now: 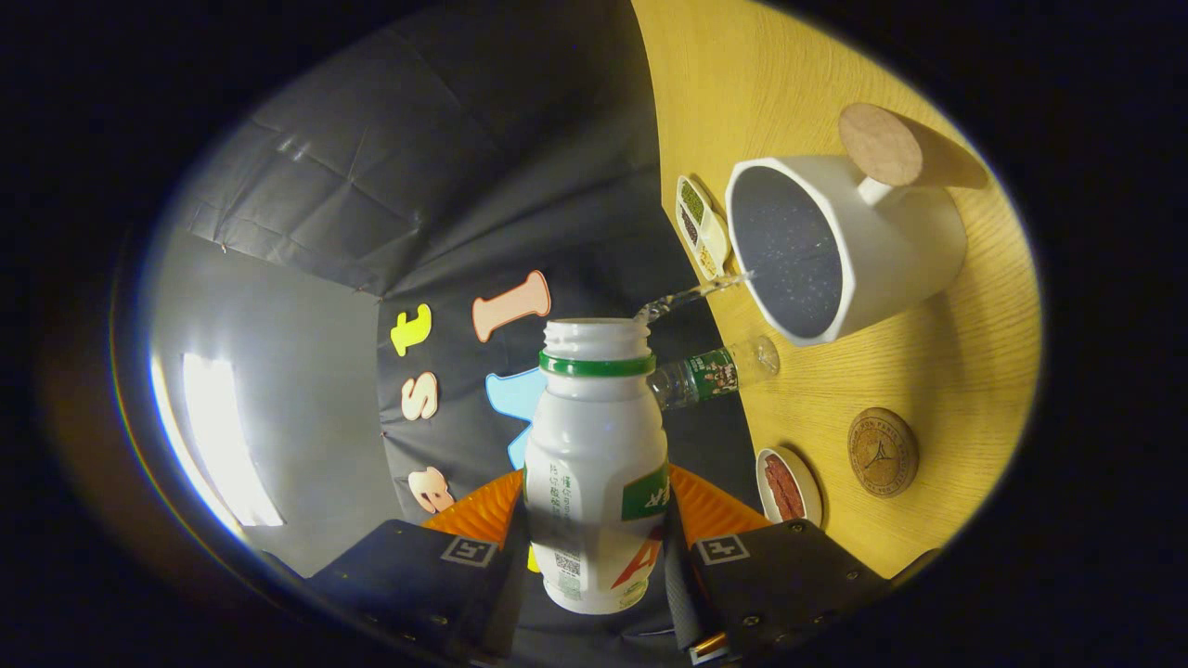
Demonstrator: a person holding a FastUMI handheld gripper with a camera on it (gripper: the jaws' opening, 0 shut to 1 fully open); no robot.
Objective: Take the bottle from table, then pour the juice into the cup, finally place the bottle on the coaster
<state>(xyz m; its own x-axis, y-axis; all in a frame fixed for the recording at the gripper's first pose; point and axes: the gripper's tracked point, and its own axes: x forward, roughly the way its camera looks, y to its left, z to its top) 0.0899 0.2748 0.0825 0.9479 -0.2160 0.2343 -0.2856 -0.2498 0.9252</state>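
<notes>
White bottle [597, 464] clamped between both fingers of the gripper [594, 547], mouth uncapped | thin stream arcs into the white cup [840, 246] on the wooden table [965, 371] | label print unreadable | round coaster [883, 452] beside the cup

The clear bottle's [713, 373] near end hides behind the white bottle [597, 473]; labels unreadable.

The bottle [597, 464] sits between the fingers [483, 515], both pressing its sides, its open mouth pointing ahead. Liquid arcs from the mouth into the cup [840, 246] standing on the worktop [965, 371] beyond. A coaster [883, 452] lies near the cup; a small plastic bottle [715, 373] lies between them, nearer the worktop's edge.
</notes>
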